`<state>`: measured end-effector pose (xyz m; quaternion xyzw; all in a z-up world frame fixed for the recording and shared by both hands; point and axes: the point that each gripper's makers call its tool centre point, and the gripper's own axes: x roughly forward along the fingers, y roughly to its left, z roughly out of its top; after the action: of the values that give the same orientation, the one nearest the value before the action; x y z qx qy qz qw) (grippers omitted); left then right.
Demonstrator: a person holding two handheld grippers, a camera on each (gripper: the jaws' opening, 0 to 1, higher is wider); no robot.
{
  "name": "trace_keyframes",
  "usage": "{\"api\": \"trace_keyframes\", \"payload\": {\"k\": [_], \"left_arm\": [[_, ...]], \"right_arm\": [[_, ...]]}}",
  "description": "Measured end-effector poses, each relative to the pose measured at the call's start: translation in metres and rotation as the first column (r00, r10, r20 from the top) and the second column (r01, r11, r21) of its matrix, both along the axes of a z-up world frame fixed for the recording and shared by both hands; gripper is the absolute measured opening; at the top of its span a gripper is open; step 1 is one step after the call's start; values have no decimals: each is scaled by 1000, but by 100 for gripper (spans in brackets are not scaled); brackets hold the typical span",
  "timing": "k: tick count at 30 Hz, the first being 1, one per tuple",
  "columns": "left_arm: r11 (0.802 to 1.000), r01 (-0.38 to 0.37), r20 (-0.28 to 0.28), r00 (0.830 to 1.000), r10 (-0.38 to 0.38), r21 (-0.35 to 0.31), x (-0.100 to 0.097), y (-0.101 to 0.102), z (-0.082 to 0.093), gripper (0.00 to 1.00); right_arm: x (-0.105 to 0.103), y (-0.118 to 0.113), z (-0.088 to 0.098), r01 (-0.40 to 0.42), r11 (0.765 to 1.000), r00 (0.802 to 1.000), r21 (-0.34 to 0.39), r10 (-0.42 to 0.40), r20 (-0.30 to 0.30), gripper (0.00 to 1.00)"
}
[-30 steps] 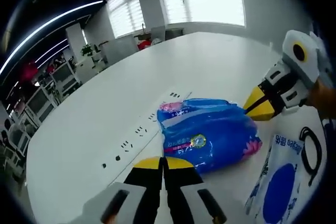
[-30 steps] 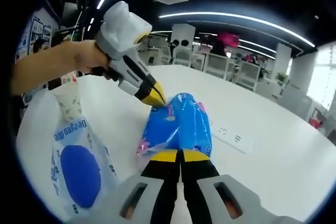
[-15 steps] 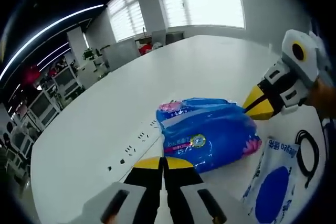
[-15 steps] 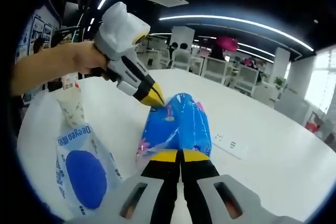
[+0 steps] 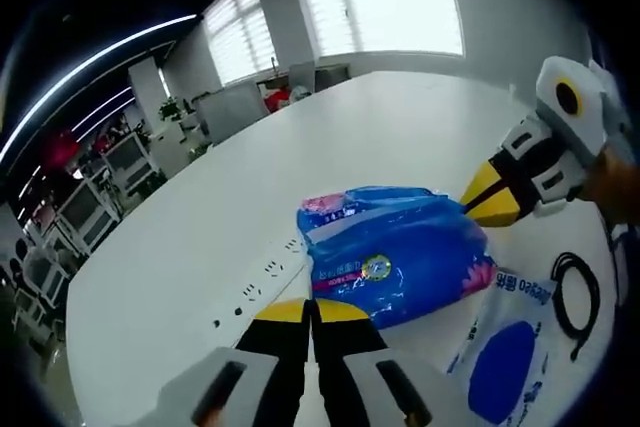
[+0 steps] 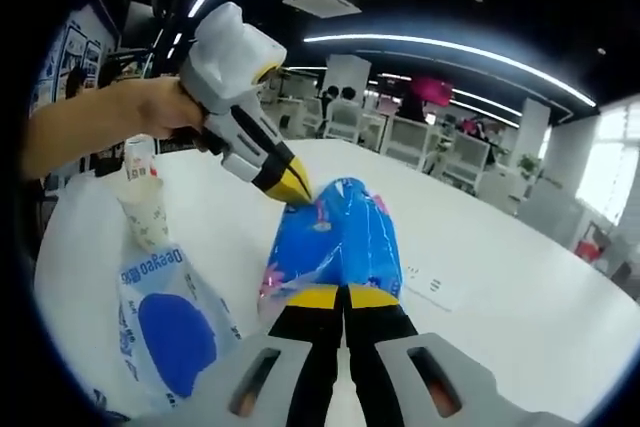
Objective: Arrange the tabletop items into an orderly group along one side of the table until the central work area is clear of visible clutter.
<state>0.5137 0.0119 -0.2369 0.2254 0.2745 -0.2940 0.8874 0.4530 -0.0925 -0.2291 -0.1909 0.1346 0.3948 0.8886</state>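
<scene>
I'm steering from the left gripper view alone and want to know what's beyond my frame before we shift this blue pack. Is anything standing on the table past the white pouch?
Observer: Yes, in the right gripper view a paper cup stands just beyond the white pouch.
Operator: Is the left gripper gripping the blue pack's far end?
Observer: Its yellow tips, the left gripper, are closed on the end of the blue pack; a hand holds it.
Operator: And the right gripper?
Observer: The right gripper has its jaws together at the pack's near end.
</scene>
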Motion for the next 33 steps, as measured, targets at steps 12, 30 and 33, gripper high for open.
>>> {"api": "trace_keyframes", "payload": {"k": [12, 30, 33], "left_arm": [[1000, 3, 20, 1000, -3, -4, 0, -1, 14, 0], [999, 45, 20, 999, -44, -25, -24, -13, 15, 0], [998, 53, 21, 998, -53, -33, -26, -18, 17, 0]], "right_arm": [[-2, -2, 11, 5, 1000, 1000, 4, -5, 18, 0], [8, -28, 23, 42, 999, 998, 3, -42, 38, 0], [5, -33, 22, 45, 999, 998, 7, -46, 37, 0]]}}
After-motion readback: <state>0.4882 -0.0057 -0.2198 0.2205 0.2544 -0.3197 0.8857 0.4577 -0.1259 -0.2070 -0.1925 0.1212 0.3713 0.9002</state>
